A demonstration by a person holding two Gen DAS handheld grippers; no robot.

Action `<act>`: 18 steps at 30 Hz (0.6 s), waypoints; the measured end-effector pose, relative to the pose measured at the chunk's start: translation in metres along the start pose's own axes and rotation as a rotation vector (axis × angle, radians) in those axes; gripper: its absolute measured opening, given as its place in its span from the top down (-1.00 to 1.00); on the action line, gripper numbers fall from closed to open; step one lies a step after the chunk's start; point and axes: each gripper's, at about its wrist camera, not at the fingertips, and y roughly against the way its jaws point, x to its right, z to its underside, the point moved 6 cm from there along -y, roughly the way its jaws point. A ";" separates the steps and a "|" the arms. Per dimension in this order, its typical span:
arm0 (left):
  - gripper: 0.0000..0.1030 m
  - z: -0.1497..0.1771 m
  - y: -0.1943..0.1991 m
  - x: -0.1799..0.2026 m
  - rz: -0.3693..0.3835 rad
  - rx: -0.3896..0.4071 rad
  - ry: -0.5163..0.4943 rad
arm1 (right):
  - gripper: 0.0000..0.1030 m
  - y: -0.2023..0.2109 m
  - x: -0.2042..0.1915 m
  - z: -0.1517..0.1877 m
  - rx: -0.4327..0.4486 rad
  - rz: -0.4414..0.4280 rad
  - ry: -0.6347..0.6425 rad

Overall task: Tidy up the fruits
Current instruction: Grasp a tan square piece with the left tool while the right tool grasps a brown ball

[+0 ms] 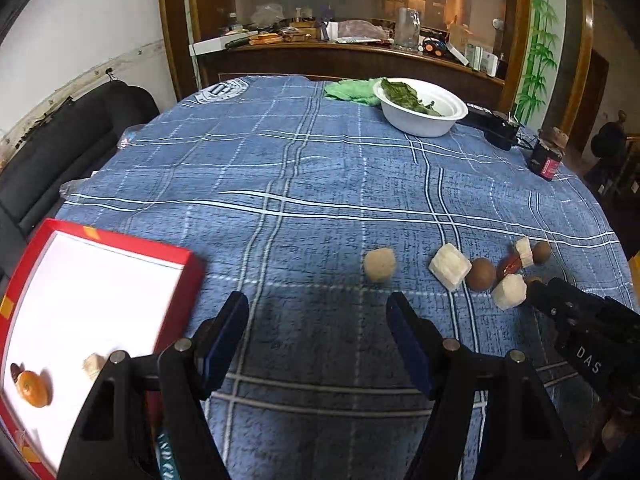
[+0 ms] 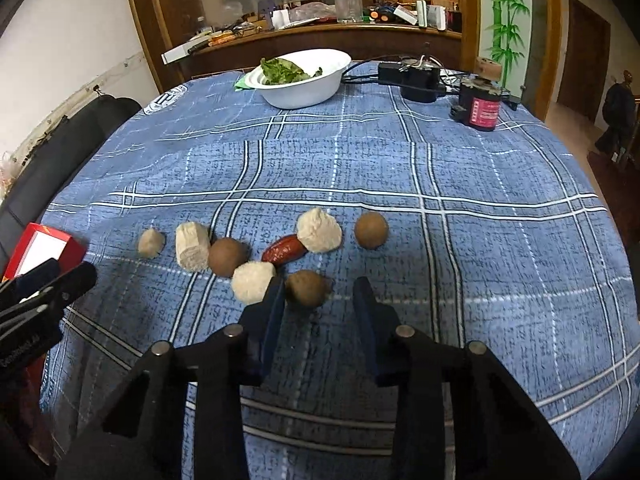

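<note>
A red box point(image 1: 192, 268) with a white inside lies at the table's left and holds an orange fruit point(image 1: 34, 388) and a pale chunk point(image 1: 93, 365). My left gripper point(image 1: 318, 308) is open and empty over the cloth, right of the box. Ahead of it lies a beige chunk point(image 1: 379, 264). My right gripper point(image 2: 318, 292) is open, its jaws on either side of a brown round fruit point(image 2: 306, 288) lying on the cloth. Around it lie pale chunks point(image 2: 252, 282), two more brown fruits point(image 2: 226, 256) and a red date point(image 2: 284, 249).
A white bowl point(image 2: 304, 88) with green leaves stands at the far side on the blue checked cloth point(image 2: 460, 240). A black charger point(image 2: 416, 78) and a dark jar point(image 2: 480, 104) stand at the far right. A dark sofa point(image 1: 60, 152) is to the left.
</note>
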 end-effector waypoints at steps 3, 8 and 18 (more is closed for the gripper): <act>-0.38 -0.003 -0.007 0.005 0.009 0.001 0.000 | 0.55 -0.001 -0.008 -0.002 0.008 0.007 0.032; -0.38 -0.008 -0.018 0.017 0.023 0.005 -0.023 | 0.58 -0.001 -0.010 -0.002 0.014 0.017 0.043; 0.07 -0.011 -0.045 0.035 0.056 -0.047 -0.056 | 0.58 0.000 -0.009 -0.001 0.023 0.001 0.040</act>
